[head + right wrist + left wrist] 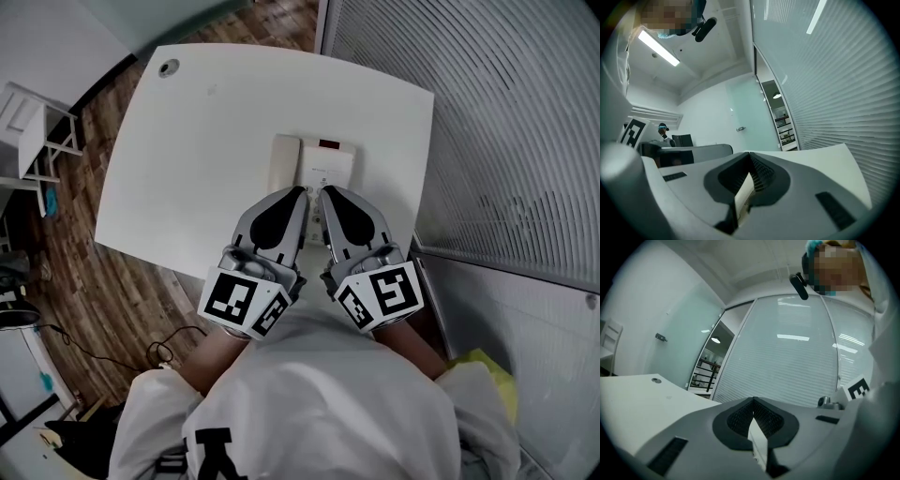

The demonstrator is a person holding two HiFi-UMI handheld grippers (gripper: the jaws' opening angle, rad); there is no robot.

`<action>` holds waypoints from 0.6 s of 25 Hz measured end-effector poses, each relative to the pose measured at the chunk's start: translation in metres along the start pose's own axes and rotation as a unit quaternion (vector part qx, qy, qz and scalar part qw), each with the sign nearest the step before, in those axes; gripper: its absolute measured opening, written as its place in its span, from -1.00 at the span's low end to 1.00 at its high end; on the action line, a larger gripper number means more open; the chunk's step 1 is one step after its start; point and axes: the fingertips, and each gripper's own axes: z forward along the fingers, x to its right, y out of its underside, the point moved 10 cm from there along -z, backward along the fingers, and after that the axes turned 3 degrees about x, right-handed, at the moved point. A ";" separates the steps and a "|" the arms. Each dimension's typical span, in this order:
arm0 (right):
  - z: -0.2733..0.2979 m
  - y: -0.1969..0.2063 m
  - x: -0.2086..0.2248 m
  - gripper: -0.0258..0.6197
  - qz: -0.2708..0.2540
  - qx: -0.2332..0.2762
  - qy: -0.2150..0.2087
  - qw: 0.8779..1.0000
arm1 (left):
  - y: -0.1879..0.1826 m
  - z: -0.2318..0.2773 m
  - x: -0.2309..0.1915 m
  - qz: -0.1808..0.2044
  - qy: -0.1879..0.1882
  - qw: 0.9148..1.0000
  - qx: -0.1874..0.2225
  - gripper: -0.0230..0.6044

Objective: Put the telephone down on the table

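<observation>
Telephone: a cream desk telephone (317, 167) over the near right part of the white table (206, 141), handset side to the left, its near edge under the tips of both tongs; whether its base touches the tabletop cannot be told
Left gripper (302, 195): jaws clenched on the telephone's near edge; in the left gripper view a thin pale slab stands pinched between the dark ribbed pads (738, 420)
Right gripper (325, 193): jaws clenched on the same near edge, just beside the left one; the right gripper view shows a cream edge with fine slots between its pads (761, 176)
Tongs together: side by side, tips nearly touching, both pointing away from the person across the table
Marker cubes: one (239, 302) at the rear of the left gripper, one (384, 292) at the rear of the right
Round hole (169, 67): in the table's far left corner, well apart from the telephone
Slatted blinds (487, 112): along the table's right side, near the telephone
Wood floor (84, 253): left of the table, with a dark cable (169, 347) lying on it
In the way: only the telephone lies on or over the table
Writing: a small dark window (329, 144) at the telephone's far end and fine print below it, too small to read; black lettering on the person's white top (319, 403) is cut off
</observation>
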 end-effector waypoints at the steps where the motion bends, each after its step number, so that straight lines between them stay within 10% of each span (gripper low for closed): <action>1: -0.002 -0.002 -0.002 -0.84 -0.002 0.001 0.001 1.000 | -0.004 -0.002 0.001 0.000 0.003 1.000 0.003 -0.91; 15: -0.061 0.017 -0.089 -0.84 0.010 0.012 0.027 1.000 | 0.000 -0.096 0.021 0.023 -0.002 0.999 -0.037 -0.91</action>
